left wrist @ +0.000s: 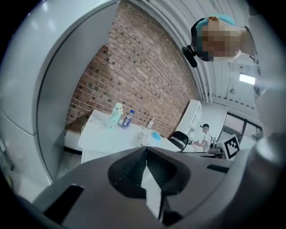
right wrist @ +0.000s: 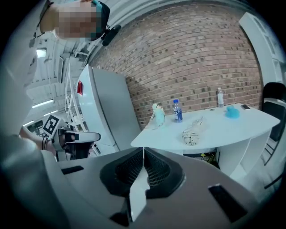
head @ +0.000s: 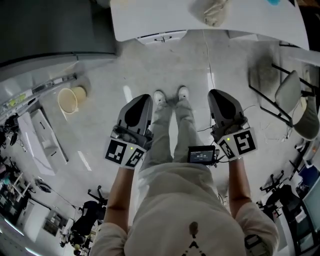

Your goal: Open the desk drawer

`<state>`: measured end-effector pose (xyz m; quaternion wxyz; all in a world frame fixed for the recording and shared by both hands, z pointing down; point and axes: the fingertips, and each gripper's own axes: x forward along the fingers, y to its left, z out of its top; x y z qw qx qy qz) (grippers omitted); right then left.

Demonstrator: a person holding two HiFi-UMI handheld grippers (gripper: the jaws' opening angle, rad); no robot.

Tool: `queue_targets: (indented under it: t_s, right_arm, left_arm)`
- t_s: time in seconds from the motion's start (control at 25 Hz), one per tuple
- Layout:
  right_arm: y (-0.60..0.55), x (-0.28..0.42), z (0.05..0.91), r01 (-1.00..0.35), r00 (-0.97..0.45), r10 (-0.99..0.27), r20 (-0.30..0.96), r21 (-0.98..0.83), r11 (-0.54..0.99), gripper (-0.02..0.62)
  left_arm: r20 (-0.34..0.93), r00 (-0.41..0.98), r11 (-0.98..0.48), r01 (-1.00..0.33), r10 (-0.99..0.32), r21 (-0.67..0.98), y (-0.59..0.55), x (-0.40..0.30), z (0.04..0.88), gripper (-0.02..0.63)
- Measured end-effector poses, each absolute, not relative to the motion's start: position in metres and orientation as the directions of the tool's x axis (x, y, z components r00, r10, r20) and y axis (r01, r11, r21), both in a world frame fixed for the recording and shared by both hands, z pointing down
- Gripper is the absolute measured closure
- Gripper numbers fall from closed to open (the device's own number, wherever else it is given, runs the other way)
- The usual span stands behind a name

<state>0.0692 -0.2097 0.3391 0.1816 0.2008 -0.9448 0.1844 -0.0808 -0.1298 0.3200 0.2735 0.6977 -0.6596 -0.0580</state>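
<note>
Ahead of the shoes (head: 171, 95), the surface (head: 150, 20): white, at the top of the head view, well apart from both grippers, with bare floor between them.
On the surface: a crumpled cloth (head: 216, 12). The gripper views also show two bottles standing farther back.
Drawer (head: 161, 36): a white front with a small handle, just under the near edge of the surface. It looks pushed in or nearly so, though it is small in the head view.
Left gripper (head: 141, 100): held low beside the person's left leg, pointing toward the surface. Its tongs are pressed together with nothing between them.
Right gripper (head: 217, 95): held low beside the right leg, pointing the same way. Its tongs are also together and empty.
Contact with the drawer: none, as neither gripper is anywhere near the handle.
Done so far: by my reading nothing of the task itself. The person only stands facing the surface.
Left to do: probably all of it. That means crossing the floor to the surface, parting one pair of tongs, closing them on the handle and pulling the drawer out.
Progress: at the very start.
</note>
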Motion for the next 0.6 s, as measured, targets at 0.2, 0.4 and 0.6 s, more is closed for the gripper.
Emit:
queue_targets:
  t_s: [0.2, 0.4, 0.6]
  right_arm:
    - [-0.237, 0.051, 0.390, -0.390, -0.872, -0.254, 0.419, -0.279, 0.877, 0.568]
    - [-0.257, 0.033, 0.453, -0.347, -0.889, -0.198, 0.413, -0.326, 0.879, 0.568]
    - [-0.264, 0.010, 0.532, -0.282, -0.877, -0.131, 0.462, -0.275, 0.919, 0.568]
  left_arm:
    - [0.307, 0.110, 0.044, -0.890, -0.945, 0.454, -0.156, -0.081, 0.380, 0.597]
    - [0.335, 0.089, 0.053, -0.917, -0.938, 0.395, -0.182, -0.087, 0.452, 0.597]
    - [0.377, 0.117, 0.003, -0.953, -0.919, 0.303, -0.203, -0.088, 0.526, 0.597]
